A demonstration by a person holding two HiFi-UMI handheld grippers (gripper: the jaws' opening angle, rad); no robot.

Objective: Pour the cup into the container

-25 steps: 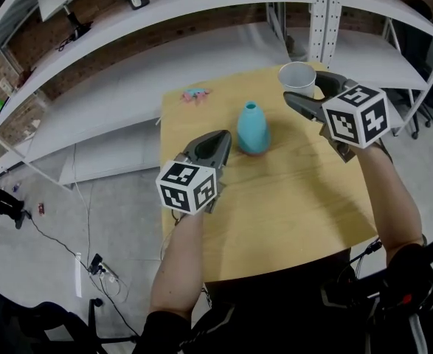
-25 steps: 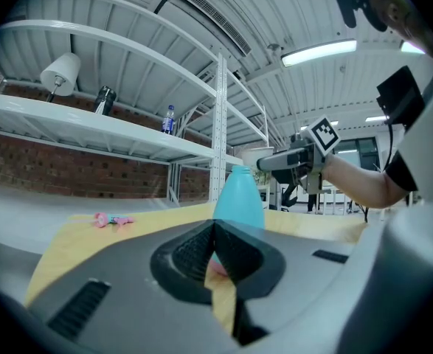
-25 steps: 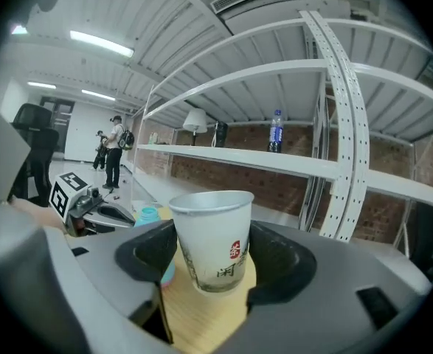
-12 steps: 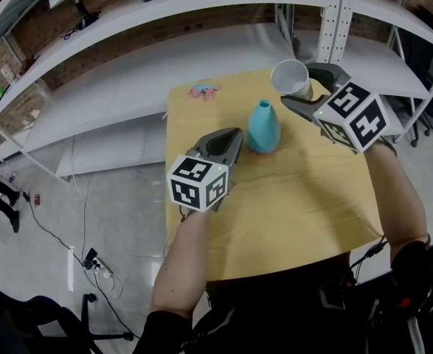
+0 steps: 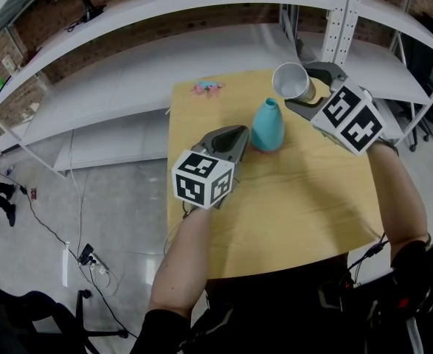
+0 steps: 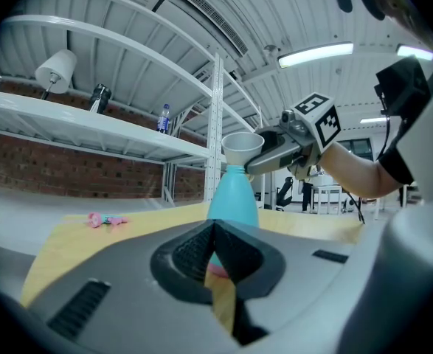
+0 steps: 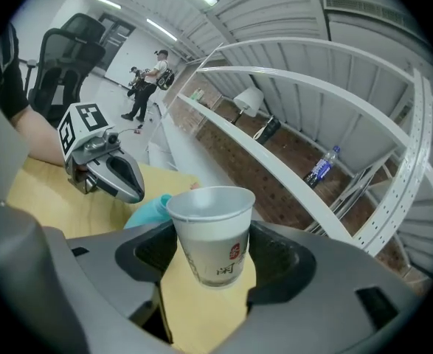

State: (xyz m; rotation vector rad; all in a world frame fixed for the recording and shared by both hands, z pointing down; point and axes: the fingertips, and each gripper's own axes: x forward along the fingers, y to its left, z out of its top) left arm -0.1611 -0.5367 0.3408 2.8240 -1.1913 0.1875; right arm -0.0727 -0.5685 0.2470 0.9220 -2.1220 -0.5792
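Observation:
A teal, narrow-necked container (image 5: 268,125) stands upright on the wooden table (image 5: 290,198). A white paper cup (image 5: 291,80) with red print is clamped in my right gripper (image 5: 302,88), which is shut on it just right of and above the container's neck; the cup tips mouth-first toward the container. In the right gripper view the cup (image 7: 212,234) sits between the jaws with the container (image 7: 148,210) behind it. My left gripper (image 5: 238,133) is shut and empty, its tips close to the container's left side. From the left gripper view (image 6: 215,231) the cup (image 6: 242,147) hangs over the container (image 6: 232,196).
A small pink and blue toy (image 5: 208,87) lies at the table's far left corner. White curved shelves (image 5: 201,43) and an upright post (image 5: 341,13) stand behind the table. The table's left edge drops to grey floor (image 5: 91,198) with cables.
My right gripper has carried the cup left, closer to the container's neck, and tipped it more. My left gripper has edged toward the container.

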